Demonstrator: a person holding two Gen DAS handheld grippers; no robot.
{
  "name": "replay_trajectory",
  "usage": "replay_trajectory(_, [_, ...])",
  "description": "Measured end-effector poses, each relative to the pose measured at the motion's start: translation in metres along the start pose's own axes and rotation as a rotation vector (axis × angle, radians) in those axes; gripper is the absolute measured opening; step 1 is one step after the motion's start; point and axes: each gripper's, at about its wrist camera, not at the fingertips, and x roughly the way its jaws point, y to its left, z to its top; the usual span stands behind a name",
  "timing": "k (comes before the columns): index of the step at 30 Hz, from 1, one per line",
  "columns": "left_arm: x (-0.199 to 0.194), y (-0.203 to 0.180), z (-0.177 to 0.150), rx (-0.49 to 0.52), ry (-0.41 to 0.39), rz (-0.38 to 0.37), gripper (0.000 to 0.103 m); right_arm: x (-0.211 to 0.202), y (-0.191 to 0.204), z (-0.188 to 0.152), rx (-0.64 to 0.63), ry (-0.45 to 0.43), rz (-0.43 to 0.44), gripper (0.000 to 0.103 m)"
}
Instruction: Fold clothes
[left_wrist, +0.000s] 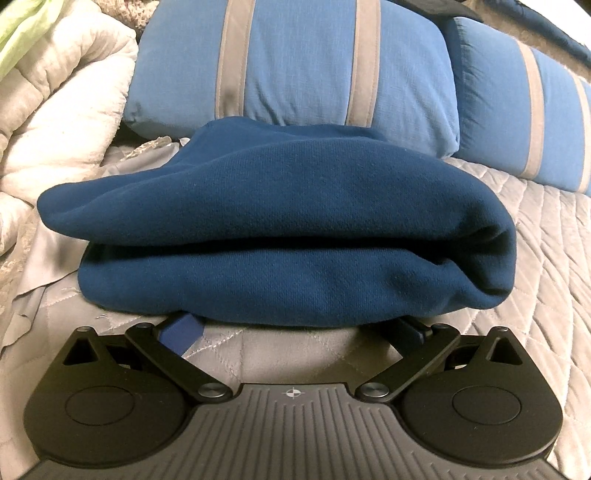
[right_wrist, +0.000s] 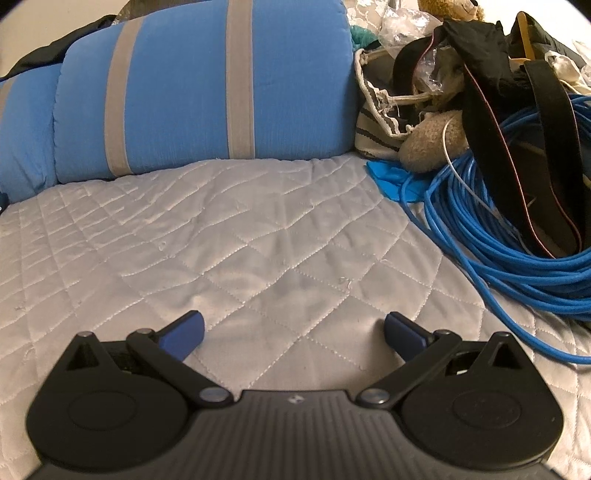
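Observation:
A dark blue garment (left_wrist: 280, 229) lies folded in thick layers on the grey quilted bedspread (left_wrist: 535, 240), filling the middle of the left wrist view. My left gripper (left_wrist: 295, 328) is open, low on the bed right at the garment's near edge; its blue fingertips (left_wrist: 183, 330) are partly tucked under the fabric. In the right wrist view my right gripper (right_wrist: 293, 332) is open over bare quilt (right_wrist: 221, 240), with nothing between its blue pads (right_wrist: 184, 334). The garment does not show in that view.
Blue pillows with grey stripes (left_wrist: 295, 62) (right_wrist: 207, 92) line the back of the bed. A white comforter (left_wrist: 62, 110) is heaped at the left. At the right lie a coil of blue cable (right_wrist: 498, 240), a black strap (right_wrist: 517, 155), bags and clutter (right_wrist: 424, 74).

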Motion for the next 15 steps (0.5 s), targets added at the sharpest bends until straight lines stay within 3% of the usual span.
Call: replay_trajectory(15, [-0.0011,0.0012,-0.0006,0.001,-0.004,0.003,0.103,-0.0002,0.0001,-0.0019,0.002,-0.008,0.000,0.102])
